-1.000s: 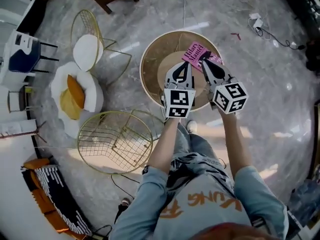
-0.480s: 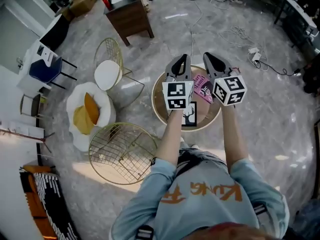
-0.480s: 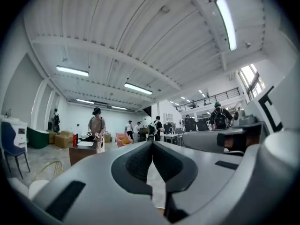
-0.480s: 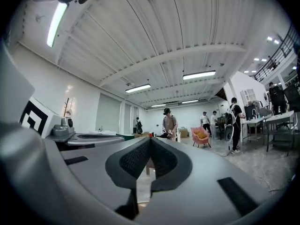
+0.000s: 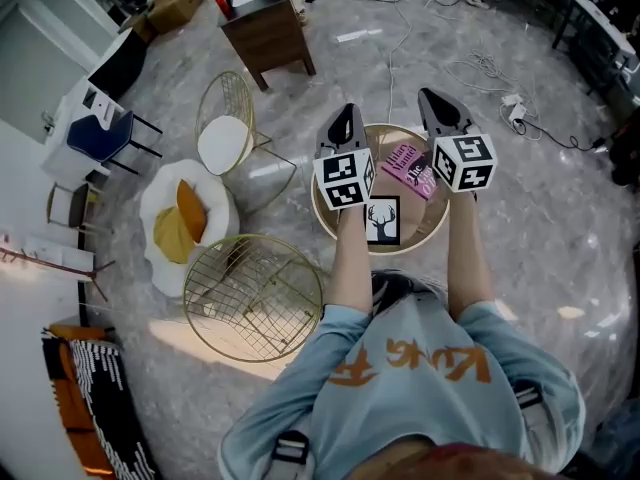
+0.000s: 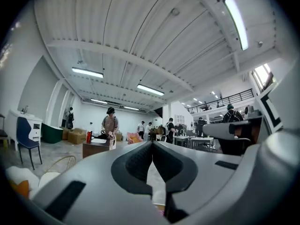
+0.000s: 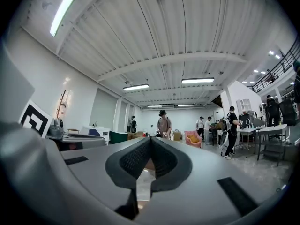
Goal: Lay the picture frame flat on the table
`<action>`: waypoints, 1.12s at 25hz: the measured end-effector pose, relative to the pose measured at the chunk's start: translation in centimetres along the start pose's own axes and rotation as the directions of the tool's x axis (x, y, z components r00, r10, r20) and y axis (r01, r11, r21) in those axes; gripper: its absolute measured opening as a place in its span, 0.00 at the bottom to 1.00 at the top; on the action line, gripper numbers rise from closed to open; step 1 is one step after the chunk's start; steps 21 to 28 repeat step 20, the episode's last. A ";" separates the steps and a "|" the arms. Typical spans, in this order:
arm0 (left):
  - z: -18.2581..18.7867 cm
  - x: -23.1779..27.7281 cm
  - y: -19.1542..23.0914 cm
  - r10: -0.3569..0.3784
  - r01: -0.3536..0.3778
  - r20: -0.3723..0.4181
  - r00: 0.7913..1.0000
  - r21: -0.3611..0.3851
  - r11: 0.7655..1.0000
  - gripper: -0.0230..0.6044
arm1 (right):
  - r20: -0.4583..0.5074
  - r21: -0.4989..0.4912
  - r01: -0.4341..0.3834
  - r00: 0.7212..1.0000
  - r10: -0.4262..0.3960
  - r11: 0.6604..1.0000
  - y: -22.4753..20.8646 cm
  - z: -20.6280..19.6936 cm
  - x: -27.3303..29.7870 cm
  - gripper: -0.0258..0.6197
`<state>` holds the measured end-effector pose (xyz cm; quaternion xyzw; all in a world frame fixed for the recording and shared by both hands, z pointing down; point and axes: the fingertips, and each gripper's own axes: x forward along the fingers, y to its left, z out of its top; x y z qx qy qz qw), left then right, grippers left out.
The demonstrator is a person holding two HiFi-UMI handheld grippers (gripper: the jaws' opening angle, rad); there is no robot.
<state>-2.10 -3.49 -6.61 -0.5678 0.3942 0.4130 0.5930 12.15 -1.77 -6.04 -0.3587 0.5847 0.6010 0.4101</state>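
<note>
The picture frame (image 5: 382,220), black-edged with a deer silhouette on white, lies flat on the round wooden table (image 5: 432,230) near its front edge. A pink book (image 5: 410,169) lies on the table behind it. My left gripper (image 5: 345,120) is raised above the table's left side, shut and empty. My right gripper (image 5: 433,100) is raised above the table's far right side, also shut and empty. Both point forward and away from the table. In the left gripper view my left gripper (image 6: 152,144) has its jaws together; in the right gripper view my right gripper (image 7: 150,139) looks the same.
A gold wire chair (image 5: 253,296) stands left of the table. A second wire chair with a white seat (image 5: 226,140) and a white armchair with yellow cushions (image 5: 183,224) are further left. A dark wooden cabinet (image 5: 266,34) stands behind. Cables (image 5: 500,93) run across the floor at the right.
Both grippers have risen from low over the table and now point out level into the room. The frame, hidden behind them a second ago, now shows lying flat.
</note>
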 end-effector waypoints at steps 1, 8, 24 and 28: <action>-0.1 -0.2 0.4 0.007 -0.007 -0.001 1.000 0.001 1.000 0.07 | -0.004 -0.006 0.003 1.000 -0.003 1.000 0.2 -0.2 0.0 0.04; 1.0 0.0 0.6 0.015 -0.015 0.010 1.000 0.070 0.997 0.07 | -0.010 -0.045 0.014 1.000 -0.015 0.999 0.1 -0.2 0.4 0.04; 0.6 -0.3 -0.3 0.005 -0.004 -0.010 1.000 0.118 0.993 0.07 | 0.000 -0.043 0.027 1.000 -0.027 0.999 -0.5 -0.4 -0.5 0.04; 0.6 -0.3 -0.3 0.005 -0.004 -0.010 1.000 0.118 0.993 0.07 | 0.000 -0.043 0.027 1.000 -0.027 0.999 -0.5 -0.4 -0.5 0.04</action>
